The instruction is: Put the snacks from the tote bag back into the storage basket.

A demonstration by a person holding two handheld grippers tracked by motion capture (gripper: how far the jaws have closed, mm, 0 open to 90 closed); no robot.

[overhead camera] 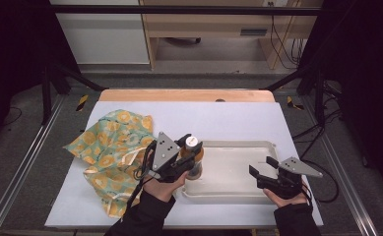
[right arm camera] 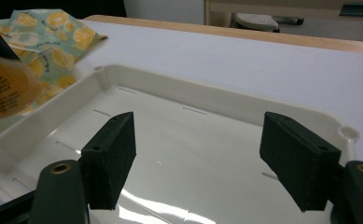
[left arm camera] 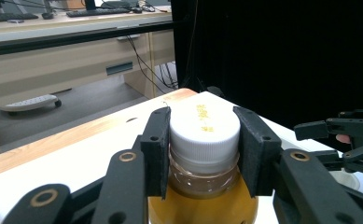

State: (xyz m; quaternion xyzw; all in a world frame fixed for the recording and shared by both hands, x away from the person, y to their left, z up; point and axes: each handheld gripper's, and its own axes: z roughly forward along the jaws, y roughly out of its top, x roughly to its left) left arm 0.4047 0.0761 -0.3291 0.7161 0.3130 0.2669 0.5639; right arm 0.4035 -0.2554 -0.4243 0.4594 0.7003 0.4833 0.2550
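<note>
Left hand-held gripper (overhead camera: 191, 149) clamps a bottle (overhead camera: 193, 156) at the tray's (overhead camera: 238, 147) nine o'clock edge; right hand-held gripper (overhead camera: 261, 168) gapes empty.

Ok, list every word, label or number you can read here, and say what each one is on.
None can be read.
Bottle cap: yellow marks on top, too blurred to read.
Bottle label: dark print on orange, too small and cut off to read.
Cloth: small dark lettering among the lemon slices in the right gripper view, too small to read.
Tray: plain, no text.
</note>
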